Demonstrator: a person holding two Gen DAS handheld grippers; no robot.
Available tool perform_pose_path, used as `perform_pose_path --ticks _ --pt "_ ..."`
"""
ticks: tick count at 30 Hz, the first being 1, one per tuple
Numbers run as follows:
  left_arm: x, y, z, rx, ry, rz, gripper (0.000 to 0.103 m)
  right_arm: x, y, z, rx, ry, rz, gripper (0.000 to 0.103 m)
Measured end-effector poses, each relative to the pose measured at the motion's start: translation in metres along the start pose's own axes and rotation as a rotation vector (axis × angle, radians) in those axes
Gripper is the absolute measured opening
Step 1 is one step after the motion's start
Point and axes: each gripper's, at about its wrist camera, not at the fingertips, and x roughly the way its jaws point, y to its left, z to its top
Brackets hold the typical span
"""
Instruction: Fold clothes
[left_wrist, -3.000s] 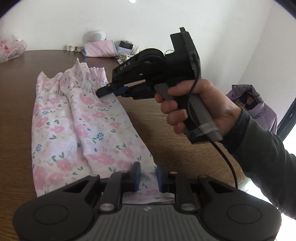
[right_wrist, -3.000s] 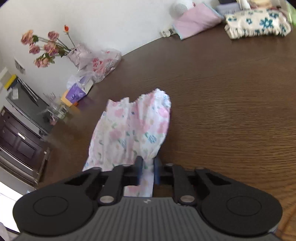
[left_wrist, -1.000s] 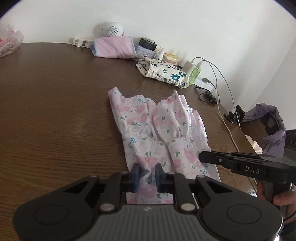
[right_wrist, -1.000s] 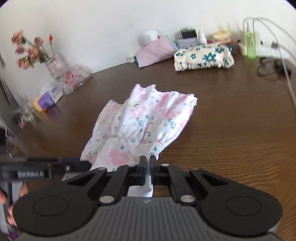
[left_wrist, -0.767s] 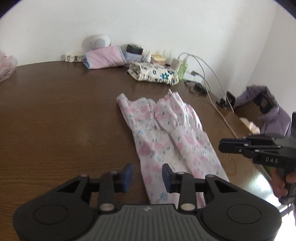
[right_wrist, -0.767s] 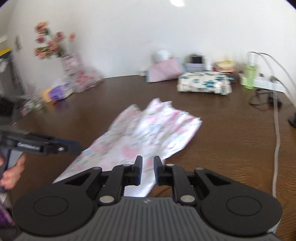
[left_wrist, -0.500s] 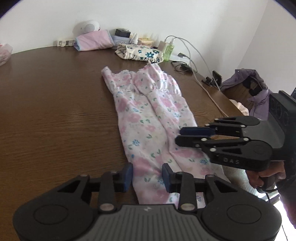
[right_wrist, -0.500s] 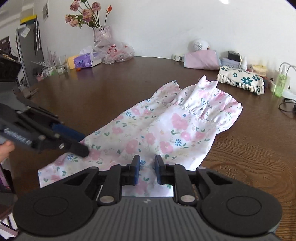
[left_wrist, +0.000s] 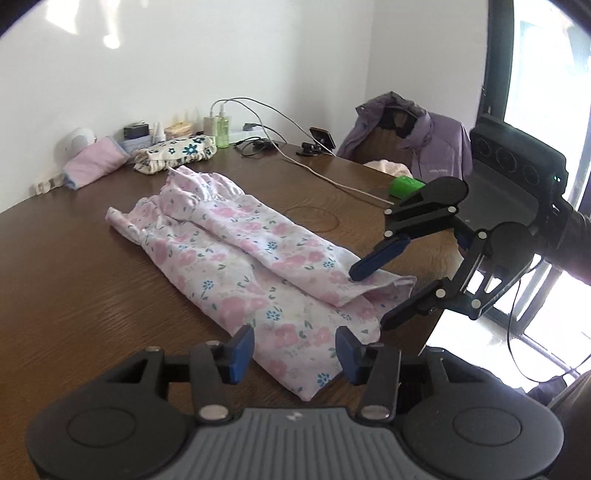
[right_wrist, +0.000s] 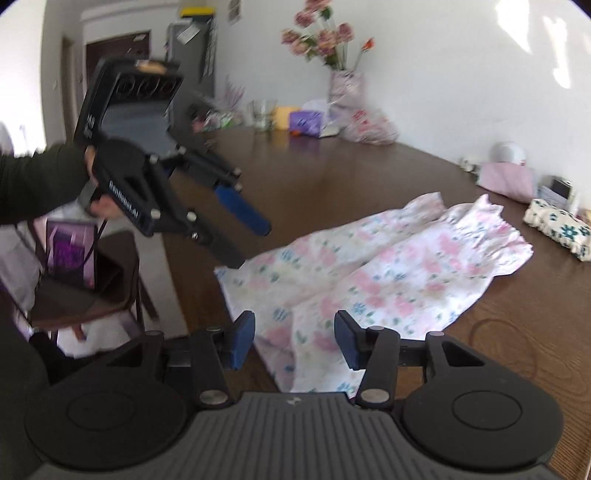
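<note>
A pink floral garment (left_wrist: 243, 254) lies flat and lengthwise on the brown wooden table (left_wrist: 74, 266), folded in half along its length. It also shows in the right wrist view (right_wrist: 369, 273). My left gripper (left_wrist: 293, 349) is open and empty, just above the garment's near end at the table edge. My right gripper (right_wrist: 293, 338) is open and empty over the same end from the other side. In the left wrist view the right gripper (left_wrist: 373, 291) hovers with its upper finger touching the garment's top layer. In the right wrist view the left gripper (right_wrist: 247, 240) hangs open above the corner.
Along the wall stand a folded floral cloth (left_wrist: 175, 155), a pink cloth (left_wrist: 92, 166), bottles and cables (left_wrist: 314, 173). A chair with a purple jacket (left_wrist: 417, 136) stands right. A flower vase (right_wrist: 343, 88) and bags stand at the far end. A green object (left_wrist: 406, 186) lies near the table edge.
Both grippers let go of the garment's end and opened wide. The garment, dragged and turned across the table, now lies still. Both grippers hover at its near end.
</note>
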Motion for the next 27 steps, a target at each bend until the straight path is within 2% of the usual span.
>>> perform_pose_path --ticks 4,6,7,8,9,13,15,18,20,23,26,27 --pt "-0.001 -0.010 -0.007 0.057 -0.012 -0.011 0.049 0.009 0.008 -0.008 -0.056 0.025 -0.003 0.047" --pt "-0.001 -0.015 -0.009 0.072 -0.027 0.002 0.053 0.011 0.002 -0.008 -0.043 0.023 0.011 0.031" --pt "-0.001 -0.018 -0.010 0.086 -0.037 0.019 0.055 0.012 -0.001 -0.009 -0.032 0.021 0.019 0.025" --pt "-0.001 -0.022 -0.010 0.102 -0.052 0.045 0.055 0.013 -0.005 -0.009 -0.022 0.020 0.028 0.013" --pt "-0.002 -0.025 -0.010 0.112 -0.066 0.060 0.055 0.014 -0.009 -0.007 -0.019 0.028 0.037 0.006" --pt "-0.006 -0.040 -0.013 0.190 -0.119 0.092 0.058 0.016 -0.029 0.000 0.053 0.065 0.119 0.003" --pt "-0.008 -0.050 -0.017 0.275 -0.143 0.116 0.058 0.012 -0.043 0.002 0.143 0.067 0.214 0.002" --pt "-0.003 -0.063 -0.025 0.433 -0.155 0.180 0.064 0.000 -0.065 0.009 0.252 0.052 0.321 0.002" --pt "0.002 -0.070 -0.030 0.550 -0.162 0.212 0.064 -0.008 -0.079 0.015 0.310 0.047 0.387 0.002" --pt "0.011 -0.076 -0.034 0.687 -0.170 0.240 0.064 -0.017 -0.085 0.023 0.298 0.088 0.459 0.002" --pt "0.023 -0.077 -0.031 0.747 -0.173 0.217 0.063 -0.021 -0.083 0.029 0.299 0.115 0.538 0.002" --pt "0.025 -0.075 -0.028 0.729 -0.168 0.192 0.056 -0.022 -0.080 0.031 0.294 0.118 0.550 0.002"
